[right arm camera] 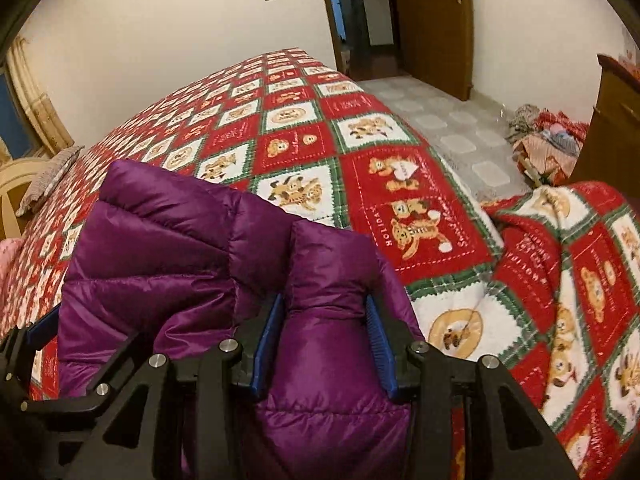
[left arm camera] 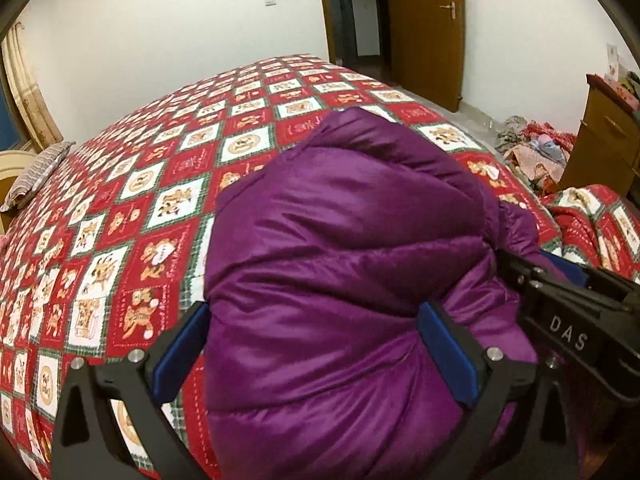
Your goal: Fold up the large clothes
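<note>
A puffy purple down jacket point(left arm camera: 340, 264) lies bunched on the bed's red patchwork cover point(left arm camera: 120, 208). My left gripper point(left arm camera: 316, 344) has its blue pads wide apart around a thick fold of the jacket, pressing both sides. My right gripper point(right arm camera: 326, 344) is shut on a narrower padded part of the same jacket point(right arm camera: 168, 240). The right gripper's black body shows at the right of the left wrist view point(left arm camera: 568, 312), against the jacket.
The bed cover point(right arm camera: 304, 128) runs back to a white wall. A striped pillow point(left arm camera: 36, 176) lies at the left edge. A second quilt point(right arm camera: 568, 280) is heaped to the right. A clothes pile point(right arm camera: 548, 148), a wooden cabinet point(left arm camera: 604, 136) and a door point(left arm camera: 424, 28) stand beyond.
</note>
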### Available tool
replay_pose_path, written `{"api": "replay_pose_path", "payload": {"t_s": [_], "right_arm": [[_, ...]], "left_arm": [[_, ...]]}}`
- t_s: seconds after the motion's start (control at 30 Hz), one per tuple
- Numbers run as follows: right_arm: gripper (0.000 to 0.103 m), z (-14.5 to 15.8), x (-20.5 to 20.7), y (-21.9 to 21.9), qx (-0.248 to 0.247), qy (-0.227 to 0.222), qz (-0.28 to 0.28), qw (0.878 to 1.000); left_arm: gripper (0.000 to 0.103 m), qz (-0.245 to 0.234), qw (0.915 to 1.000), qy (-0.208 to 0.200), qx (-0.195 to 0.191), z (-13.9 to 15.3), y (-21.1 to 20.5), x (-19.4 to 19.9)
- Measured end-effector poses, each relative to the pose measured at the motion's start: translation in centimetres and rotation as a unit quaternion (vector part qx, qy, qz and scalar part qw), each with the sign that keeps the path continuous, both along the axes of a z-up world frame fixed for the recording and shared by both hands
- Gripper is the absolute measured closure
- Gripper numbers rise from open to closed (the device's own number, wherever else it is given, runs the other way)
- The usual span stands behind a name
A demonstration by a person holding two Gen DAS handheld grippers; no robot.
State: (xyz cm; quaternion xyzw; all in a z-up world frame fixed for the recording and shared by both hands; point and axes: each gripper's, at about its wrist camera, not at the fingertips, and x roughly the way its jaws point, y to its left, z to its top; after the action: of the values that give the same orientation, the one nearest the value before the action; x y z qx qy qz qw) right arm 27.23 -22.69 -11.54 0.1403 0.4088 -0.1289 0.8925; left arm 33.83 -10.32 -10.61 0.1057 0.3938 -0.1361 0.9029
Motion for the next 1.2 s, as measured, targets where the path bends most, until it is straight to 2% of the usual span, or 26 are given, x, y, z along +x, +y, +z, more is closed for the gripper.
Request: {"api": "replay_pose_path", "payload": {"t_s": [0.27,0.57,0.7,0.87,1.07,1.2], "right_arm": [[0.057,-1.0,0.8,-0.4,0.007,-0.008,-0.02,1.0],[0.055,-1.2,1.3,0.0,-0.026,-0.017,-0.037,0.999],[0.049,-0.8,0.7,0.0,-0.023,-0.014,-0.039,0.999],[0.04,0.8,-3.1,0.0,0.012,-0.007,-0.043,0.999],[0.036,3.2,-9.5,1.7,0.024,-0.019,-0.059,0.998],[0.036,4.6,-12.9,3.6,0.013,-0.032,-0.058,0.998]], "left_arm": [[0.0,0.002,1.0,0.003,-0.006,-1.1,-0.8,1.0],[0.0,-0.001,0.9998,0.012,-0.013,-1.7,-1.2,1.6],[0.0,-0.015,0.9995,0.022,-0.016,-1.1,-0.6,1.2],[0.0,-0.043,0.9986,0.027,-0.012,0.3,1.2,-1.0],[0.0,-0.027,0.9995,-0.014,0.004,3.0,4.0,-5.2],[0.0,-0.017,0.9991,-0.039,-0.006,4.2,6.1,-7.7]]}}
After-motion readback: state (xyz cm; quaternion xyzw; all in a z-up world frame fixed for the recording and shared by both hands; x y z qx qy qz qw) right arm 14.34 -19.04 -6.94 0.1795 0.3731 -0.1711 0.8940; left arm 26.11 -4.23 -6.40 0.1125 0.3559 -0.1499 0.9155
